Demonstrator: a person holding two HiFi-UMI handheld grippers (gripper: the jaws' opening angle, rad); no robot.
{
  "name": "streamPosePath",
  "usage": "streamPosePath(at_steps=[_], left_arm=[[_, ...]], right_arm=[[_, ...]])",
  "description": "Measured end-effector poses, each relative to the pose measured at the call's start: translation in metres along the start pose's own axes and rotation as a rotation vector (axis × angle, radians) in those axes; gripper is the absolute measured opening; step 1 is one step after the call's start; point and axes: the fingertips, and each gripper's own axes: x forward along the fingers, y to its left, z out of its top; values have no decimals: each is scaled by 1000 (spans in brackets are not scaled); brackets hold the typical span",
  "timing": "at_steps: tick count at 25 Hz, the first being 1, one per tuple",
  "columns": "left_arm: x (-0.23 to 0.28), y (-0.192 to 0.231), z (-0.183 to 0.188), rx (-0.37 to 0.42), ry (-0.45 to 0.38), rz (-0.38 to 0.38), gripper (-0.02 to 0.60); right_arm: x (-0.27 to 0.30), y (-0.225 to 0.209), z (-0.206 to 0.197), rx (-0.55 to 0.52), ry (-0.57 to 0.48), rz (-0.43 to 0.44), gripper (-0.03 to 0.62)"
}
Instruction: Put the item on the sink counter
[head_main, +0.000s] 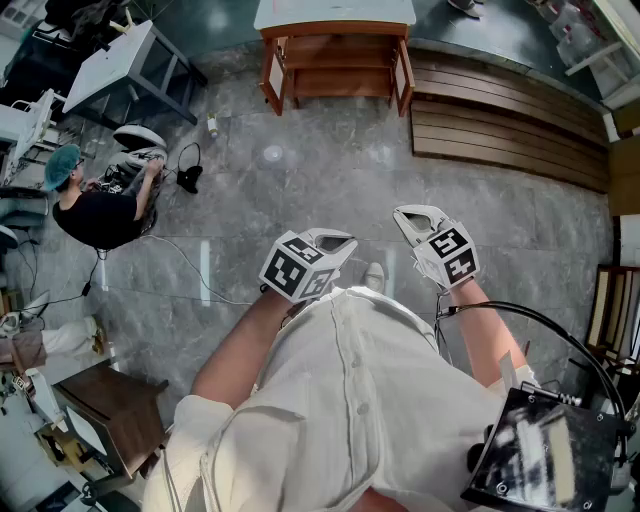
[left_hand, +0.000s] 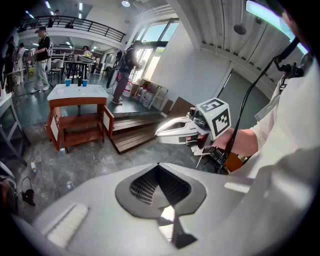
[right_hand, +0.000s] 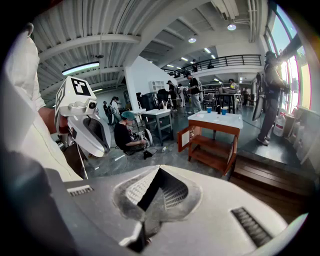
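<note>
Item for the sink worktop: out of view, as is the sink worktop itself.
Both the left white two-jaw tool and the right white two-jaw tool are clenched on nothing, held above the grey stone floor. Likely faults: reaching the item with jaws unopened and knocking it aside, or snagging the thin black cable that trails from the seated person.

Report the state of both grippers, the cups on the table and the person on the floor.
Left gripper: shut, nothing between the jaws.
Right gripper: shut, nothing between the jaws.
Cups: two, upright on the wooden table.
Person: crouched on the floor.
</note>
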Motion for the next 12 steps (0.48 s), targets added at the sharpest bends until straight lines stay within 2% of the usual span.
streamPosePath(at_steps=[7,12], left_arm=[[-38,17,-39,-16,-17,-10,5],[-30,19,-57,-25,-10,-53,5]], right_arm=[[21,52,19,-9,-4,-16,5],[19,57,0,19,32,-49,5]])
